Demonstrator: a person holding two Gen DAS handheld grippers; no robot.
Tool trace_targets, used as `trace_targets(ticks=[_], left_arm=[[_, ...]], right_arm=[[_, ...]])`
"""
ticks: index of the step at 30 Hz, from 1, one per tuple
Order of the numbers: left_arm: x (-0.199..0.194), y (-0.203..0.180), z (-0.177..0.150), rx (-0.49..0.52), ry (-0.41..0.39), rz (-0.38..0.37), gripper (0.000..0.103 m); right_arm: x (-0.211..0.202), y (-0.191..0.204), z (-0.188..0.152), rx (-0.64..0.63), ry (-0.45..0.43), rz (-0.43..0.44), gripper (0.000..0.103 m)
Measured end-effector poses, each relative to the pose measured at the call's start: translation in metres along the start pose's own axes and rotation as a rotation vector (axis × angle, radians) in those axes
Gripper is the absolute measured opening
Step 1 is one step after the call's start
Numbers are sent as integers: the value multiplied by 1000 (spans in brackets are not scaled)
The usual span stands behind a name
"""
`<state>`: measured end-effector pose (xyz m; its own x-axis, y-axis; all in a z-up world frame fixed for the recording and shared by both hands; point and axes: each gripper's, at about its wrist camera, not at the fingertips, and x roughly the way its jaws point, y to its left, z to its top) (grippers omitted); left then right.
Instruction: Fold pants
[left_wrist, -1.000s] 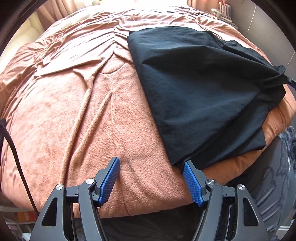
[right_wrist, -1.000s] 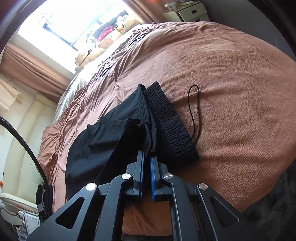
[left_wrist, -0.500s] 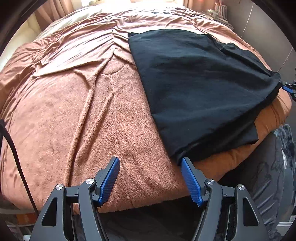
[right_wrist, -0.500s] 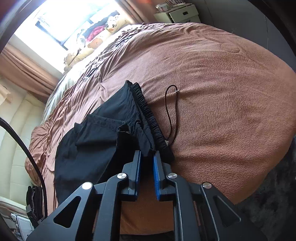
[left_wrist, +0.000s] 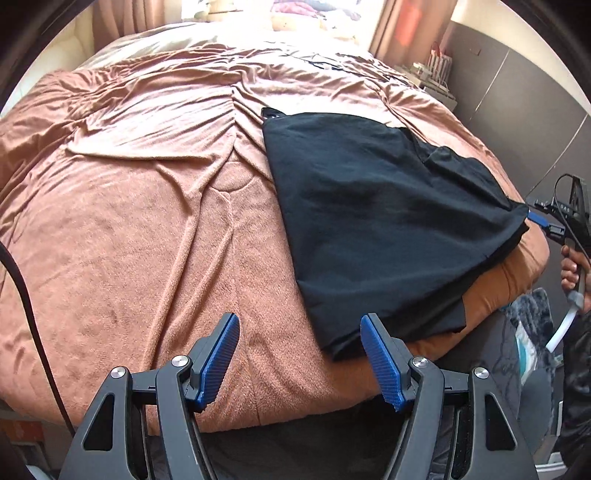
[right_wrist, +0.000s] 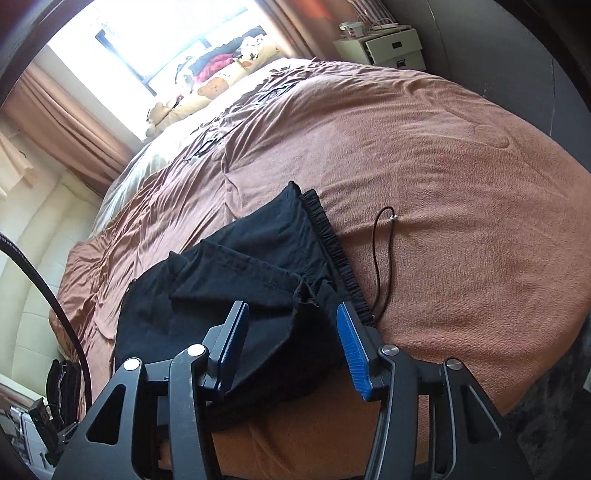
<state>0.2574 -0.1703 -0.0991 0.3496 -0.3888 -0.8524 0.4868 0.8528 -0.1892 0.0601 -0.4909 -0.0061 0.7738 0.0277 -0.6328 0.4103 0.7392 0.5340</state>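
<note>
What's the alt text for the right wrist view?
Black pants lie folded on a brown blanket, with the right gripper opening just above their waistband corner, pads off the cloth. A thin black drawstring trails onto the blanket beside the waistband.

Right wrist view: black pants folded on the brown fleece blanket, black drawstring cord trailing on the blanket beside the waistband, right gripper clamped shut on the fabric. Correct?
Not quite. The right gripper is not clamped shut: its jaws are opening, with the black pants lying between them, as the right wrist view shows. The rest holds: the pants lie folded on the brown fleece blanket, and the black drawstring cord trails beside the waistband.
</note>
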Motion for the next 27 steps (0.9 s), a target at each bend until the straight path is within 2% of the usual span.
trace_targets(ticks=[1,3,4,7,12,15,16,18,20,27], left_arm=[[1,1,3,-8,-4,-4,71],[5,3,9,-20,-5,-4,70],[7,4,11,-27,-6,-5,70],[13,6,17,-48,-9,-9,70],[26,10,24,-71,5,-21,70],[32,10,27,-75,13,-31,70],[34,10,29,-76,14,-35,70],[38,9,31,-78,14,-43,70],[40,10,33,-82,15,-52,70],[49,17,42,-126,4,-75,70]], right_arm=[[4,1,2,-2,2,-6,45],[10,1,3,-9,13,-32,24],[11,0,4,1,21,-45,8],[7,-2,2,20,28,-62,7],[0,3,-4,-18,44,-109,7],[-4,11,-2,-53,65,-143,12],[-6,15,1,-65,58,-152,16],[-11,23,6,-99,35,-161,31],[-13,32,12,-130,11,-164,51],[15,70,28,-280,40,-130,52]])
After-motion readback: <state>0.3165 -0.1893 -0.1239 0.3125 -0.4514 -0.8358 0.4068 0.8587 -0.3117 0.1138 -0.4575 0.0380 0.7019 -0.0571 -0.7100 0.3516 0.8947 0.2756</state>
